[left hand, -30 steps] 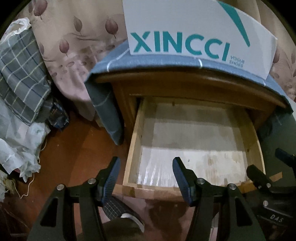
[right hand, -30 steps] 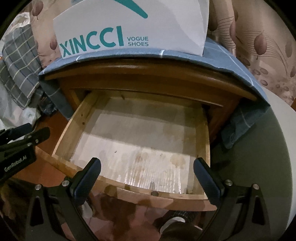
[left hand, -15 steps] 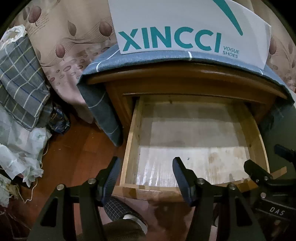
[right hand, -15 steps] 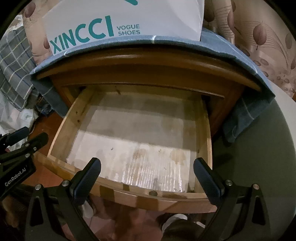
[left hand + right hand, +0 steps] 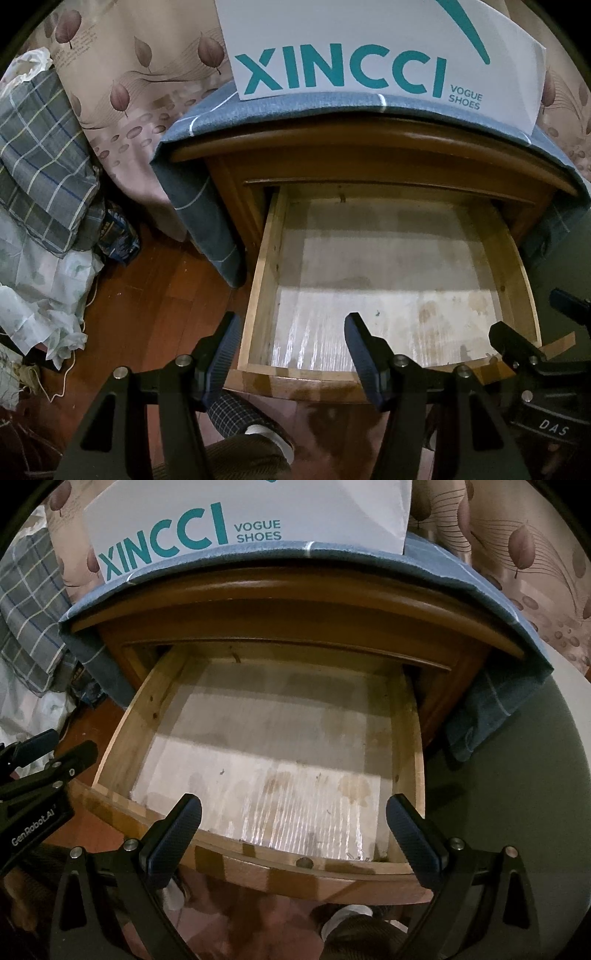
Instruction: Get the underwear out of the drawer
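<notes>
Landmark: wooden nightstand [image 5: 373,147], draped with a blue cloth [image 5: 207,114] that carries thin white lines.
Drawer [image 5: 258,295]: pulled out of the nightstand front toward both cameras; its long axis runs from the nightstand opening out to its curved front board, and the open top faces up.
Drawer floor: covered by a pale, stained liner [image 5: 266,775]; only this liner shows inside the drawer walls.
Underwear: cannot be located in either view.
Shoe box [image 5: 388,48]: white, printed "XINCCI VOGUE SHOES" in teal; stands on the blue cloth on top of the nightstand.
Left gripper [image 5: 291,341]: hangs over the left front corner of the drawer, angled downward; fingers parted about halfway with nothing between the pads; left finger lies outside the drawer wall over the floor, right finger over the liner.
Right gripper [image 5: 293,823]: hangs over the drawer's front board, angled downward; fingers spread wide, nothing gripped.
Leaf-print curtain [image 5: 122,85]: hangs behind and left of the nightstand.
Plaid fabric [image 5: 40,155]: heaped well left of the nightstand.
Wood floor [image 5: 147,295]: reddish, left of the drawer.
</notes>
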### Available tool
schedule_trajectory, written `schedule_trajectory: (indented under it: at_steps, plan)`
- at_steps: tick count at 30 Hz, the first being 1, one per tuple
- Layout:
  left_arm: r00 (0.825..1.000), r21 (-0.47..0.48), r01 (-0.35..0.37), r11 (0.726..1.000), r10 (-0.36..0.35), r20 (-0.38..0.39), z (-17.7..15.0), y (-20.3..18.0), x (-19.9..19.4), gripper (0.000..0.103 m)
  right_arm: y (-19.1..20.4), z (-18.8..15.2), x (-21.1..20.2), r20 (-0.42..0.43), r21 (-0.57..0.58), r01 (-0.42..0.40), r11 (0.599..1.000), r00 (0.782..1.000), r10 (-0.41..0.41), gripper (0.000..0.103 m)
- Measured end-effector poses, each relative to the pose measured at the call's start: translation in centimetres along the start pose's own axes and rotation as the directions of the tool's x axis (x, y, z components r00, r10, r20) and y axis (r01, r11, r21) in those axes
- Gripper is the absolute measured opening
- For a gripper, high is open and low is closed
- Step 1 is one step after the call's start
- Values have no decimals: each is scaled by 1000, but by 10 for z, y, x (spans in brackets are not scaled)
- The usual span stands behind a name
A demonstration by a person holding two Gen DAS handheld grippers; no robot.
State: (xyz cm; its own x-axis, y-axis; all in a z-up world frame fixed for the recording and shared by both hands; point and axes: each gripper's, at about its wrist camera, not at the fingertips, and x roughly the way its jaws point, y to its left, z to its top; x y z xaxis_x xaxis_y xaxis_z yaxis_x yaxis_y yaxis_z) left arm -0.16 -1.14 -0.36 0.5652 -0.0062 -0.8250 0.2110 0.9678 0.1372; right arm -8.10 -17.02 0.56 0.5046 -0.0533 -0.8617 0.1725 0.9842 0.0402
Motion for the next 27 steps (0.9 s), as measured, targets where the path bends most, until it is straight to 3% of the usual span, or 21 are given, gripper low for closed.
schedule_trajectory:
  at_steps: [27]
  plan:
    - [1000, -1, 1, 1000, -1, -8, 0, 1, 1, 60, 4, -1, 2, -9, -20, 5, 1000, 1000, -5, 99]
